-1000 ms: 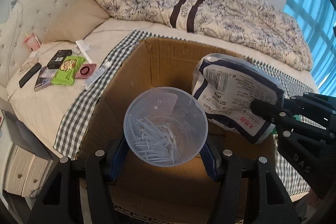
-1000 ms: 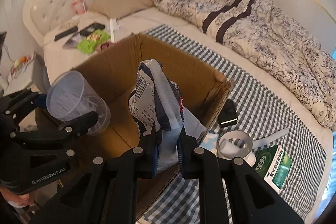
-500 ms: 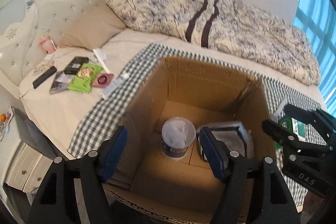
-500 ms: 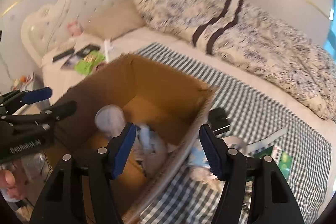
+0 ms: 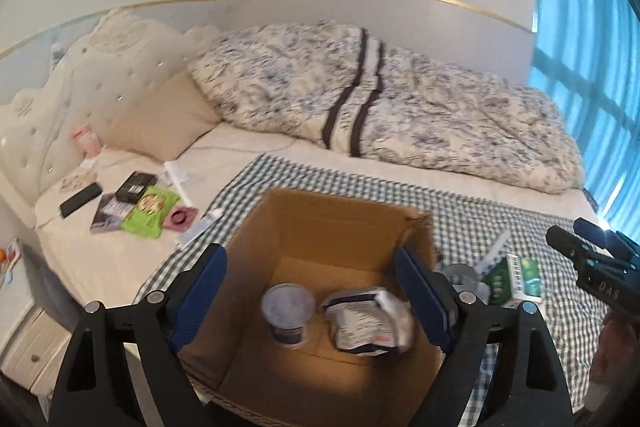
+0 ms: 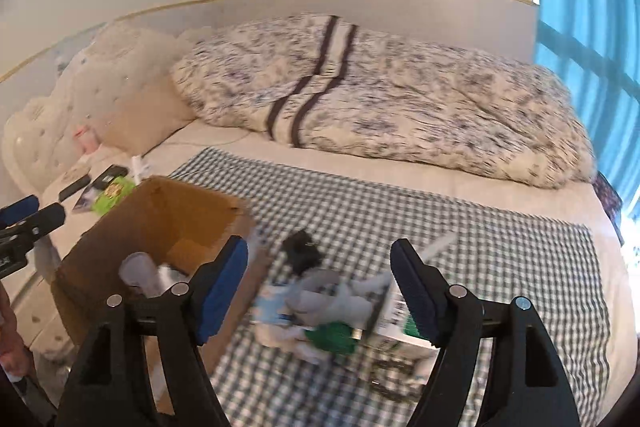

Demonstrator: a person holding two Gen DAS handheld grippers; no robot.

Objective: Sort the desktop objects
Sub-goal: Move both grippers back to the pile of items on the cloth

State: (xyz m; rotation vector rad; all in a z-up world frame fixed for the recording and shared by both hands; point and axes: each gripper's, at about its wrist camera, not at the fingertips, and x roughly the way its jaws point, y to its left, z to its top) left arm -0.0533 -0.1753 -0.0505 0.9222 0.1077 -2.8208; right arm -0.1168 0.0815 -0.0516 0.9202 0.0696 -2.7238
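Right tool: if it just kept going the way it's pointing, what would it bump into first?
Probably the blurred pile of packets on the checked cloth, lying between the open right tool's fingers; depth is unclear.

Daylight from blue-tinted window (image 5: 580,75) on the right, room evenly bright. Box interior (image 5: 320,359) half in shadow. Heavy fisheye curvature, black vignette at corners. Right wrist view motion-blurred, worst on clutter (image 6: 328,311) near bottom; left wrist view mildly soft.

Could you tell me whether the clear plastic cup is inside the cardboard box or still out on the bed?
Inside. The clear plastic cup stands upright on the floor of the cardboard box, beside the white packet.
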